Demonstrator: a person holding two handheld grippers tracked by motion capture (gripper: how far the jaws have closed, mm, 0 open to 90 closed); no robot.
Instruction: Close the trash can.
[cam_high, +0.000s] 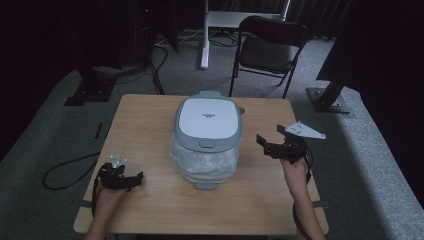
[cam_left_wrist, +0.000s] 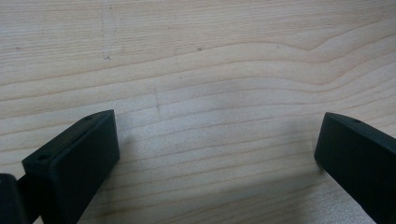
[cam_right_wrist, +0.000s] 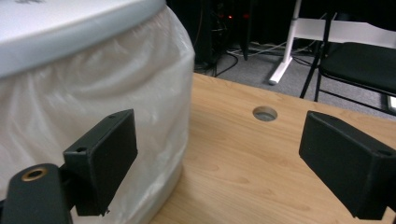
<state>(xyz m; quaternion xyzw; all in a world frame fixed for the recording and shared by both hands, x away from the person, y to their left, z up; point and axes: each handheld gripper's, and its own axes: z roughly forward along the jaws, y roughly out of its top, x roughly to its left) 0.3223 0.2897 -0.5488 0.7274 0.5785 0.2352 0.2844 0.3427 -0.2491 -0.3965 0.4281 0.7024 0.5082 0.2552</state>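
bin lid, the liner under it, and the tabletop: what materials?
Lid: looks like moulded plastic, matte white panel in a grey rim.
Liner: thin translucent plastic film, wrinkled and slightly glossy.
Tabletop: light wood or wood-look laminate, with printed-looking grain lines and a smooth satin surface; can't tell which.

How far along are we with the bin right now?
Done: the bin stands mid-table with its lid shut and a white bag fitted. In hand: nothing; the left gripper rests open near the table's front edge, and the right gripper sits open beside the bin. Left: any contact.
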